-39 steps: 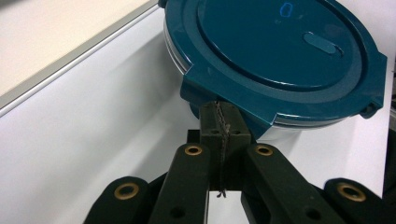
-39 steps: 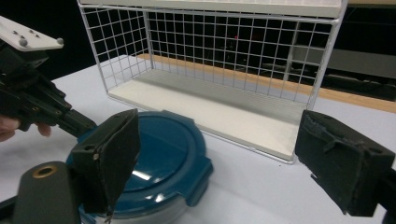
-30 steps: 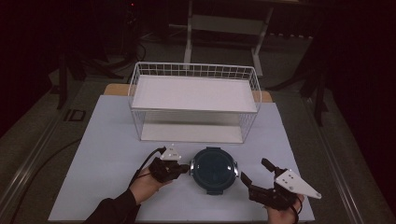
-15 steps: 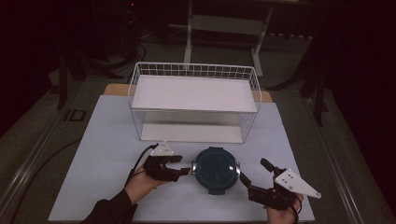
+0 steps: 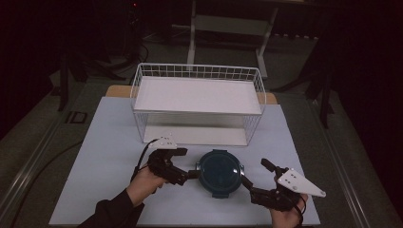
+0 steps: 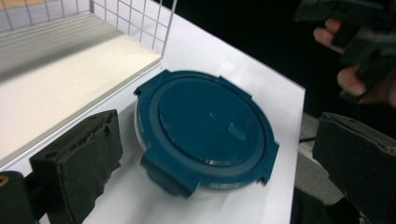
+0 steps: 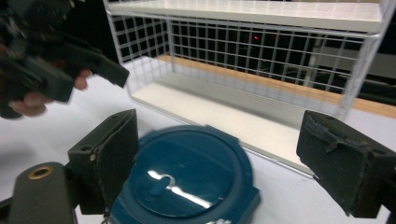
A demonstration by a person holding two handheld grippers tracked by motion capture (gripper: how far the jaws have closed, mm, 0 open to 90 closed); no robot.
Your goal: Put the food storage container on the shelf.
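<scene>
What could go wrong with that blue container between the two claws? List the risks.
1. The left claw has just been opening, jaws wide with nothing between them; the round blue container could get bumped across the table.
2. The right claw is open beside the container's latch tab; closing there might pop the lid.
3. The wire rack stands close behind; a lift could clip it.

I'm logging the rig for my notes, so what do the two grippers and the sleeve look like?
Both the left gripper and the right gripper are black, with blocky, rough-edged black pads. Each carries a pale grey three-cornered plate. A black cable loops from the left one. The left forearm wears a dark sleeve.
</scene>
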